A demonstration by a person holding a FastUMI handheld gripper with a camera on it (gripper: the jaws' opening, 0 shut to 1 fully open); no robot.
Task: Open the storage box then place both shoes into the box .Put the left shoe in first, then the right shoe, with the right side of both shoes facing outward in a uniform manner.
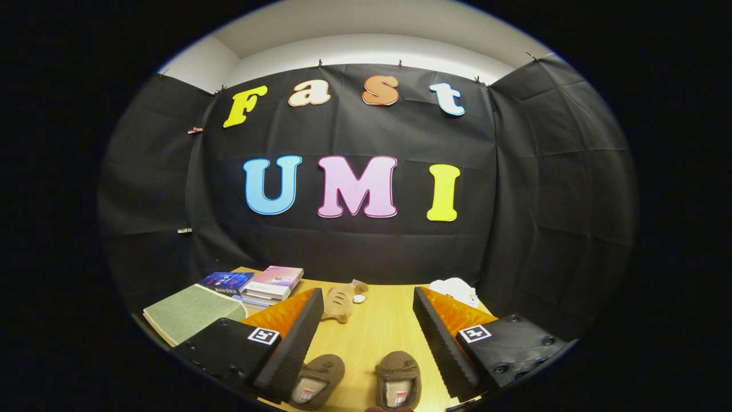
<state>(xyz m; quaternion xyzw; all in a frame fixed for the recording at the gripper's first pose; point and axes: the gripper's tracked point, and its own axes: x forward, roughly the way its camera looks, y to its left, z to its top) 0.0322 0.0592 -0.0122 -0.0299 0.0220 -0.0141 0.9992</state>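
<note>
The gripper [366, 326] is hovering above a light wooden table [372, 332] with its two fingers spread wide apart, released and holding nothing. Two brown slippers are lying side by side on the table right below and between the fingers: the left-hand slipper [317, 380] is sitting close against the inner face of the left finger, partly tucked under it, and the right-hand slipper [398, 380] is resting in the open gap, nearer the middle than the right finger. Both are pointing their toes away toward the booth wall, their openings facing up. The storage box is not showing here, so the opening step looks not yet begun, and I am judging that finding the box and its lid is coming first. To do that well, the person is likely needing to tilt or swing the gripper until the box comes ahead of the fingers, keeping them wide so they can straddle a lid edge, and to avoid dragging the slippers out of line, since their orientation matters later. Beyond the fingers, a tan plush toy [341, 301] is lying mid-table, a stack of books [269, 284] and a green book [191, 312] are sitting further left, and a white object [456, 289] is resting at the far right.
</note>
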